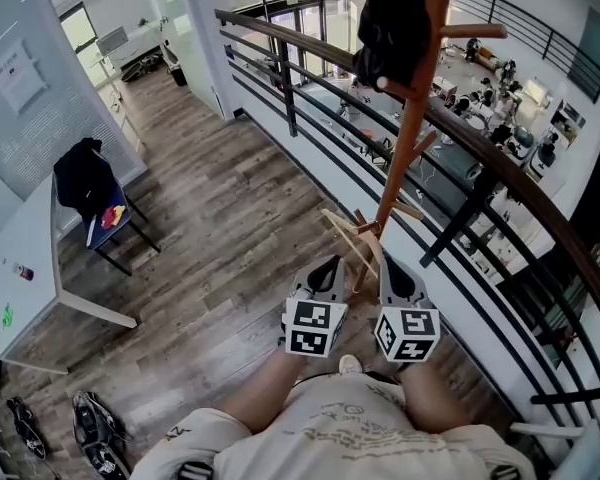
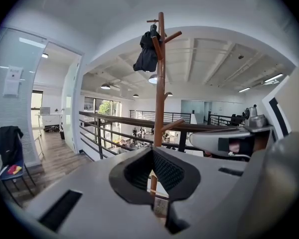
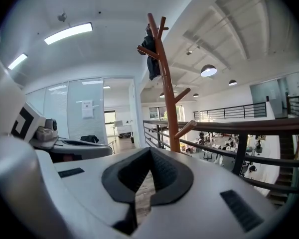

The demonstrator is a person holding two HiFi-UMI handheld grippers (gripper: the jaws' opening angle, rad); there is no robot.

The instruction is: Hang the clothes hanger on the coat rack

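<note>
One railing (image 1: 525, 198) runs behind one wooden rack (image 1: 398, 168). The rack carries one black coat (image 1: 390, 28) on an upper peg. Your two grippers, left (image 1: 325, 268) and right (image 1: 392, 268), sit side by side near the rack's foot, each with its jaws pressed together on nothing. One pale hanger (image 1: 352, 240) shows just ahead of their tips, by that foot; whether either gripper touches it cannot be told.

Office mezz.: glass partition (image 1: 30, 98), railing (image 1: 310, 53) (w/ desks (image 1: 500, 103) below).
</note>
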